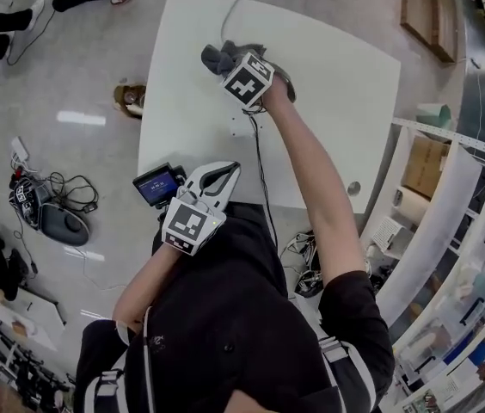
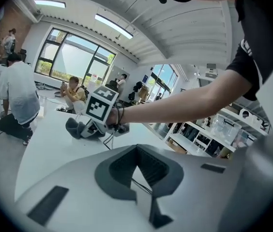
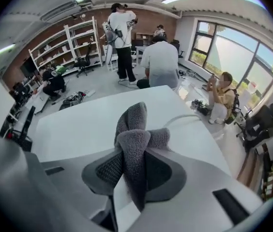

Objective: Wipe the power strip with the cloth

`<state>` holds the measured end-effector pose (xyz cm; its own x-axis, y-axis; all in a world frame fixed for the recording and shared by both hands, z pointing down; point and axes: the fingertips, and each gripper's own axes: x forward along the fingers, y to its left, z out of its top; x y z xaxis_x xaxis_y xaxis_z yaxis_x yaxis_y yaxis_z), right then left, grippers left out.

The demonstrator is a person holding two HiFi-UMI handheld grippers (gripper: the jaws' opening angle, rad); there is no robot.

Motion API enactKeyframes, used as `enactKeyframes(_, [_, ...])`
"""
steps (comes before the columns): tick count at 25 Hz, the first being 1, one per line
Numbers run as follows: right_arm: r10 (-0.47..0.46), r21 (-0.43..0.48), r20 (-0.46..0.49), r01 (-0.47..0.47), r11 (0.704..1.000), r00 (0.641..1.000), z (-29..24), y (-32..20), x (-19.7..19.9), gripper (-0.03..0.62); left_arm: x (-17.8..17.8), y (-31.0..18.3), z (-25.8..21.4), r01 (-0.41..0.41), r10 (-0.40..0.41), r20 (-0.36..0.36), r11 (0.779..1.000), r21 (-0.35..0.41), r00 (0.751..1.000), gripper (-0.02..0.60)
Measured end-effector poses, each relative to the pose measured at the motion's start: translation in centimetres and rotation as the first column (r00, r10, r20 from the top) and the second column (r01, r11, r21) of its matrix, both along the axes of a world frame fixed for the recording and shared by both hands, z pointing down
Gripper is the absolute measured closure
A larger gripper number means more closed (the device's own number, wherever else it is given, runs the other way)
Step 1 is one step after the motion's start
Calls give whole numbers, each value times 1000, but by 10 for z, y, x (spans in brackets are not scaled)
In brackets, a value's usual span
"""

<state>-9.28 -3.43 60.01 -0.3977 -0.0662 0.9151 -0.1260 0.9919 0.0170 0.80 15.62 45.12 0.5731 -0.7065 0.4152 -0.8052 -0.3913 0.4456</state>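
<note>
My right gripper [image 1: 225, 64] reaches over the far half of the white table [image 1: 346, 93], shut on a bunched grey cloth [image 1: 212, 57]. In the right gripper view the cloth [image 3: 134, 139] stands up between the jaws of that gripper [image 3: 135, 151]. From the left gripper view I see the cloth [image 2: 77, 128] resting low over the tabletop. A small white block [image 1: 244, 127], possibly part of the power strip, lies just in front of the right hand, and a thin black cable [image 1: 261, 175] runs from it to the near edge. My left gripper [image 1: 221, 175] hovers at the table's near edge, shut and empty [image 2: 137, 151].
A small black device with a screen [image 1: 158, 185] sits at the table's near left corner. A white cable [image 3: 189, 119] curves off the far edge. Cables and gear [image 1: 45, 205] litter the floor at left, shelving [image 1: 449, 231] stands at right, and people [image 2: 15, 98] crouch beyond the table.
</note>
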Motion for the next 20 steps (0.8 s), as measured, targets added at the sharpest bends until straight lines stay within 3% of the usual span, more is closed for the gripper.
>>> enactKeyframes(5, [-140,-151,10,139,979,990,-11,84,45,473,-10,-6,-3,48,-48,-24,999,-2,999,535])
enactKeyframes(11, [-156,-348,57,166,923,986,-15,171,114,473,-13,-14,-8,53,-53,-30,998,14,998,535])
enactKeyframes(12, [-134,-362,76,152,920,988,-17,167,116,473,-13,-15,-9,51,-50,-30,999,14,998,535])
enactKeyframes(14, [17,-330,166,39,943,986,-25,115,102,473,-13,-14,-9,48,-48,-26,999,15,999,535])
enactKeyframes(15, [120,-293,220,-52,955,968,-31,74,90,473,-12,-14,-8,51,-50,-25,999,14,998,535])
enactKeyframes(17, [278,-233,282,-216,948,918,-37,-7,64,473,-10,-12,-8,57,-57,-17,998,11,998,535])
enactKeyframes(20, [347,-233,229,-295,927,910,-26,-46,42,473,-15,-5,-12,61,-61,17,998,7,998,535])
